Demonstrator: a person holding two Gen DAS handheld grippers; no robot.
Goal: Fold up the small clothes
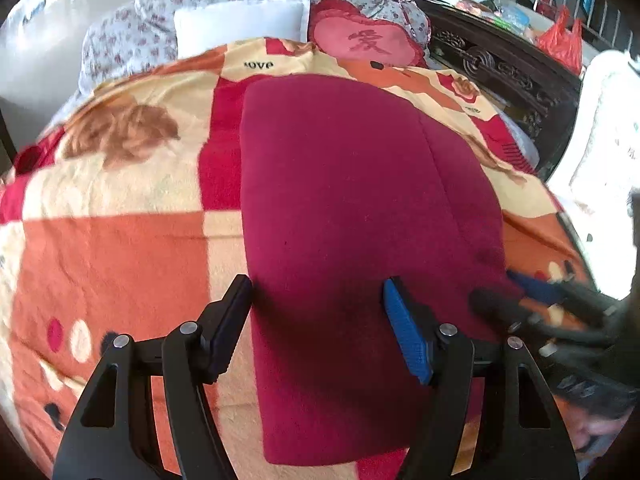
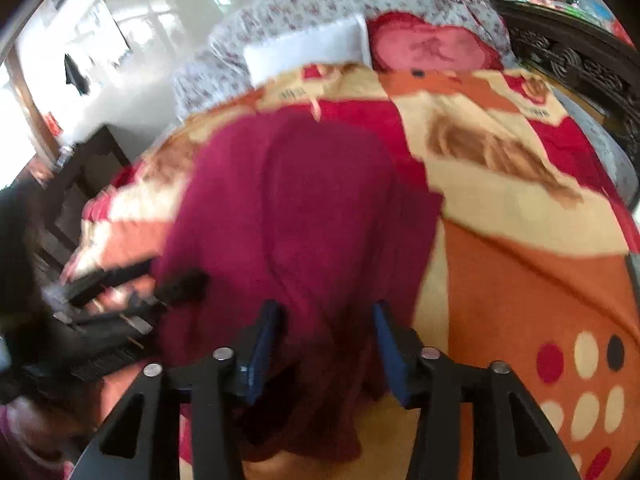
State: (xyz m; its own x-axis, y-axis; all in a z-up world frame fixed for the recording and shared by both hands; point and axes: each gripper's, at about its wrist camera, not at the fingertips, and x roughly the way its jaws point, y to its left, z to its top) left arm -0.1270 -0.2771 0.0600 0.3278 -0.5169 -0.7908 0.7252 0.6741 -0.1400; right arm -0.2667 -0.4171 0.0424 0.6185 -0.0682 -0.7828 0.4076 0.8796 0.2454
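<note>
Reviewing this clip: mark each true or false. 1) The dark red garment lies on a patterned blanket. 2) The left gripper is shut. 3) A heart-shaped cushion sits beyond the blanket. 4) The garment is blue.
1) True: the dark red fleece garment lies on the orange and cream patterned blanket.
2) False: the left gripper stands open.
3) True: a red heart-shaped cushion.
4) False: it is dark red.

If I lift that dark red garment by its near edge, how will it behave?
The dark red garment looks like soft fleece lying flat on the patterned blanket, so it will probably drape limply. Its fuzzy surface suggests little slipping. In the right wrist view it already bunches, so expect wrinkling.
</note>
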